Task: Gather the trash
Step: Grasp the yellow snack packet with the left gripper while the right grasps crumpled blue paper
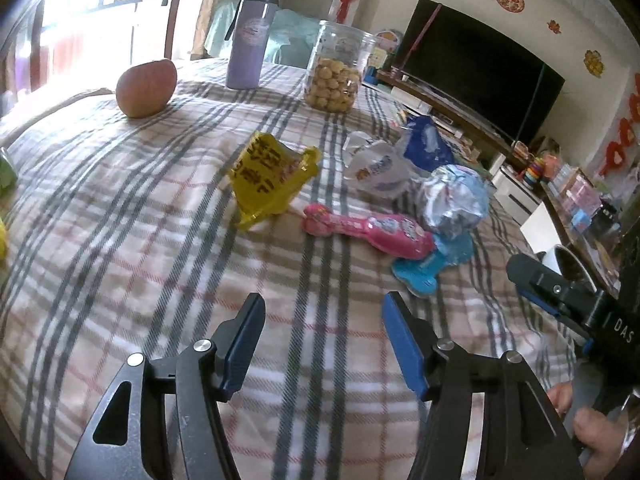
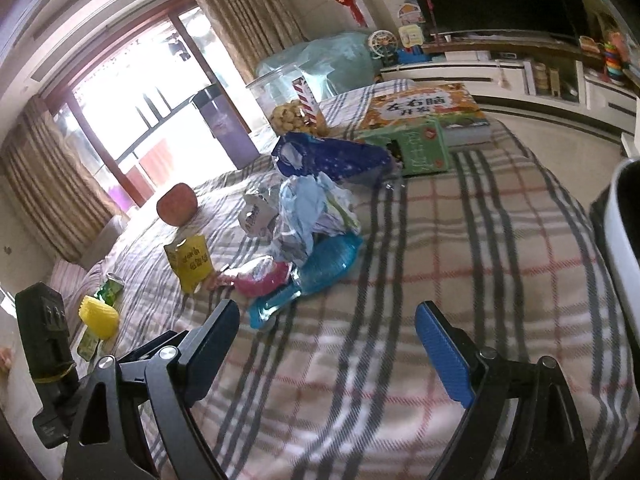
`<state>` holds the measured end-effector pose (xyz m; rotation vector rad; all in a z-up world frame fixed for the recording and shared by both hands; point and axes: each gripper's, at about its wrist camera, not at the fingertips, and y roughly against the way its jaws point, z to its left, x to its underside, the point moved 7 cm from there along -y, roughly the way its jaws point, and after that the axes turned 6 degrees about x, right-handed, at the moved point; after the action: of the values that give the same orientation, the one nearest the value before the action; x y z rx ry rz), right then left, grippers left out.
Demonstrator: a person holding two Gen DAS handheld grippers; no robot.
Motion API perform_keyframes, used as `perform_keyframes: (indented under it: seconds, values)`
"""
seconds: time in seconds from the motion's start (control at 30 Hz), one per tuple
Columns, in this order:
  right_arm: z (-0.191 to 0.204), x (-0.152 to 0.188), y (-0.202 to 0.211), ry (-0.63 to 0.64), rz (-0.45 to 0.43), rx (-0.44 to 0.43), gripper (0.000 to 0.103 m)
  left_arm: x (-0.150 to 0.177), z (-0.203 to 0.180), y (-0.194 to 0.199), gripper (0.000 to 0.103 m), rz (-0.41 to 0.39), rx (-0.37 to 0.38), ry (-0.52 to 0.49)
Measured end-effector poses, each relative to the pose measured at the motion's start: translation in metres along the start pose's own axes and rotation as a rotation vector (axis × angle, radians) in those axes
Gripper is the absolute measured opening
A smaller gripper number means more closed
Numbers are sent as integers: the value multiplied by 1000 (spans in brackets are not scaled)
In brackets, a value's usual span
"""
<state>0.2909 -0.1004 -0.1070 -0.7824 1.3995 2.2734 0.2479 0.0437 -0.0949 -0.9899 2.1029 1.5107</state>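
Observation:
Trash lies in a loose pile on the plaid tablecloth (image 1: 160,240): a yellow wrapper (image 1: 272,176), a pink wrapper (image 1: 368,232), a light blue wrapper (image 1: 436,264), a crumpled silver bag (image 1: 452,196), a white wrapper (image 1: 376,172) and a dark blue bag (image 1: 428,144). My left gripper (image 1: 322,316) is open and empty, a short way in front of the pink wrapper. My right gripper (image 2: 328,328) is open and empty, in front of the light blue wrapper (image 2: 320,268) and the pink wrapper (image 2: 264,280). The yellow wrapper (image 2: 190,264) stands to its left.
An apple (image 1: 146,88), a purple bottle (image 1: 248,40) and a clear jar of snacks (image 1: 336,68) stand at the back. Books (image 2: 424,120) lie at the far right. A green can (image 2: 110,288) and a yellow foam net (image 2: 100,316) sit left. A white bin rim (image 2: 624,240) shows at the right.

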Motion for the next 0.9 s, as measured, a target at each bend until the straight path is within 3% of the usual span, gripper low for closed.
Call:
perform_keyframes:
  seconds: [0.43,0.8,0.83,0.9]
  values:
    - [10,-18,-28,31,4,-5,91,-45,23,-25,68,-31,-76,-24]
    - [17,-30,-50,80,-4,40,90,-56,31,-53,66,-27,-103,-20]
    - [17,-31,-50,85,-9,49,85,-57,30,-55,65,-27,-101,-21]
    - [16,-32,-50,92,-20,66,61,-58,29,-57,55,-30,-93,-27]
